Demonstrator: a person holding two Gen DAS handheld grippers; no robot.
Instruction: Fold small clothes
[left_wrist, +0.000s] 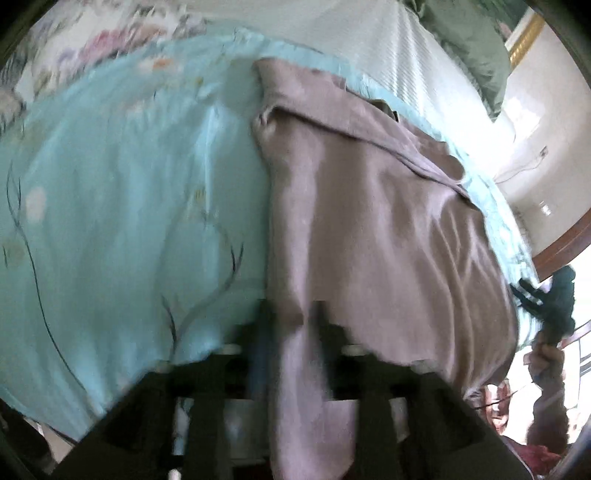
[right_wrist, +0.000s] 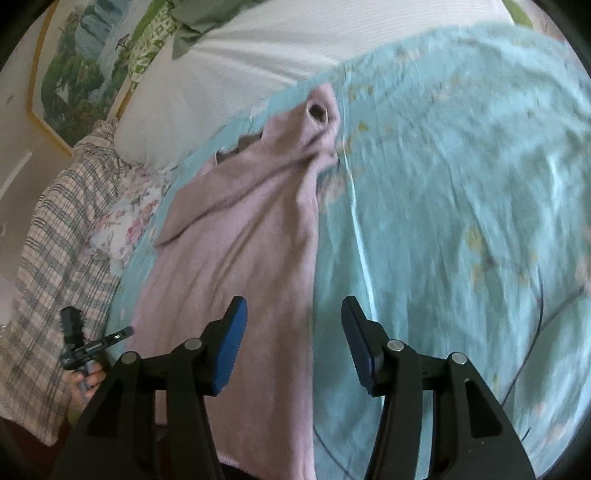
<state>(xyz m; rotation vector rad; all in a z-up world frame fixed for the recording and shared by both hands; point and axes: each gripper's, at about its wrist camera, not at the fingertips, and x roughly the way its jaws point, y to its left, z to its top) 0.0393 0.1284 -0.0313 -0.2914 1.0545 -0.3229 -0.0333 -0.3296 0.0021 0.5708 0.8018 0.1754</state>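
— Where's the garment lying?

— The mauve garment (right_wrist: 236, 258) is spread on the bed's turquoise bedspread (right_wrist: 461, 184), its long axis running straight away from both tongs toward the white pillow (right_wrist: 221, 74). A sleeve (right_wrist: 319, 110) points off at the far end.

— And the tongs?

— The left tongs (left_wrist: 291, 354) look clenched on the garment's near hem; cloth hangs between the fingers, though that view is blurred. The right tongs (right_wrist: 293, 343) are released, blue pads (right_wrist: 231, 350) spread wide and holding nothing, hovering over the near part of the cloth by its right edge.

— So which goes next?

— I'd guess the right one. The near hem sits just under and slightly left of it, so it needs a short drop to pinch that corner. Then both could carry the hem along the long axis toward the collar end.
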